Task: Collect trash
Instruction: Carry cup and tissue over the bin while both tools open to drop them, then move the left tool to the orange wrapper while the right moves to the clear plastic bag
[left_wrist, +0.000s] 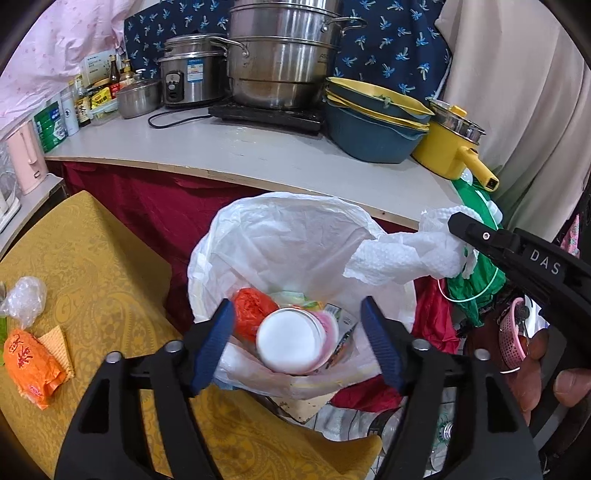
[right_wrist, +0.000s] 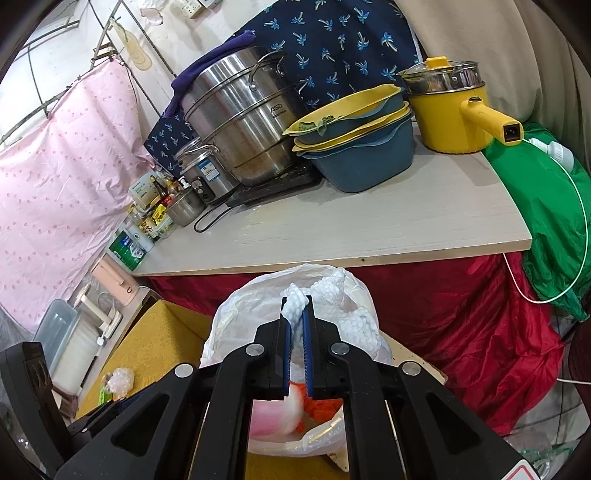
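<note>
At frame centre the right gripper (right_wrist: 296, 325), marked "DAS", pinches a white paper towel (left_wrist: 402, 251) above the lined trash bin (left_wrist: 280, 236), the left gripper (left_wrist: 297, 341) spread wide over it, below the "ASD" steamer pot (right_wrist: 240, 122).

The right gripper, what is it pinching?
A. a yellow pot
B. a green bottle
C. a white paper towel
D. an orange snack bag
C: in the right wrist view the right gripper has its blue pads shut on a crumpled white paper towel, held above the trash bin; the left wrist view shows the same paper towel hanging from its tips over the bin's rim.
</note>
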